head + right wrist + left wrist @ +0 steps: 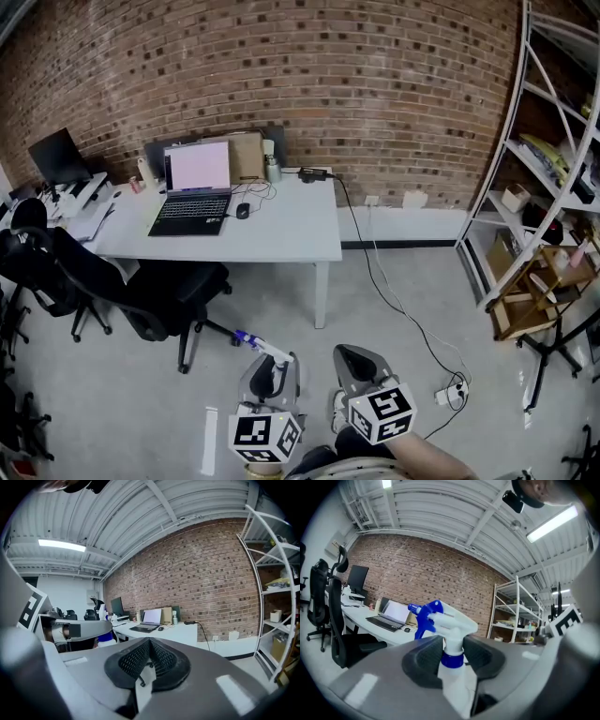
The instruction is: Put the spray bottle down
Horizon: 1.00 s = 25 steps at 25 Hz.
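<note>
In the left gripper view my left gripper [452, 657] is shut on the neck of a white spray bottle [457, 620]. The bottle stands upright, with a blue collar and a blue trigger and nozzle pointing left. In the head view this gripper [270, 373] is at the bottom centre, above the floor, and the spray bottle's [265, 349] nozzle sticks out to the upper left. My right gripper [356, 364] is just to its right, and in the right gripper view it [149, 660] is shut with its pads together and nothing between them. The left gripper [77, 630] shows at that view's left.
A white desk [291, 234] stands ahead with a laptop [194, 187], a mouse and small bottles on it. A black office chair [141, 295] is at its left front. White shelving [539, 150] and a wooden stand [530, 295] fill the right. A cable runs to a power strip [450, 392].
</note>
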Motion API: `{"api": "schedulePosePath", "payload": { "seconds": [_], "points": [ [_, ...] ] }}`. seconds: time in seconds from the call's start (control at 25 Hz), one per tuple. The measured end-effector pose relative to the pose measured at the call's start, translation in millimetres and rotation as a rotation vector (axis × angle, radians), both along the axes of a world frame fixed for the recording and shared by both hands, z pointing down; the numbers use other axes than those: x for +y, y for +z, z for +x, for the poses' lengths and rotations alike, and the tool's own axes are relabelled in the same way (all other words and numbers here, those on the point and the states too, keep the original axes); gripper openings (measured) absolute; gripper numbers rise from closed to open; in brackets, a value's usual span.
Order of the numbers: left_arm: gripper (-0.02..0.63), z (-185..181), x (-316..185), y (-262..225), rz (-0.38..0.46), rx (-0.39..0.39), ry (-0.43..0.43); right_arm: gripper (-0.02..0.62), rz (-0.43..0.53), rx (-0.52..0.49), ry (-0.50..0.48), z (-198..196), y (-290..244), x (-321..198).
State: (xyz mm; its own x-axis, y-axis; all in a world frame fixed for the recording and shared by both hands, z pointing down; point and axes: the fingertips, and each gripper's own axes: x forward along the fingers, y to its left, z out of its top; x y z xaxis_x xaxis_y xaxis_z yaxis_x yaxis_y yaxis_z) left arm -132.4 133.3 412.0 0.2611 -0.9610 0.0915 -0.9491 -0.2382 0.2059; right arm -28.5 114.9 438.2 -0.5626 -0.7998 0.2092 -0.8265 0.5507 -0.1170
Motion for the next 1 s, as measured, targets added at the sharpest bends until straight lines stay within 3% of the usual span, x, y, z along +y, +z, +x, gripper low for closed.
{"api": "schedulePosePath", "payload": {
  "seconds": [0.56, 1.0],
  "points": [
    [0.135, 0, -124, -10, 0.011, -0.017, -0.053, -0.001, 0.025, -0.005, -0.06, -4, -13, -135],
    [0.135, 13, -234, -15, 0.029, -0.018, -0.081, 0.0, 0.044, -0.006, -0.08, 16, -19, -246]
  ]
}}
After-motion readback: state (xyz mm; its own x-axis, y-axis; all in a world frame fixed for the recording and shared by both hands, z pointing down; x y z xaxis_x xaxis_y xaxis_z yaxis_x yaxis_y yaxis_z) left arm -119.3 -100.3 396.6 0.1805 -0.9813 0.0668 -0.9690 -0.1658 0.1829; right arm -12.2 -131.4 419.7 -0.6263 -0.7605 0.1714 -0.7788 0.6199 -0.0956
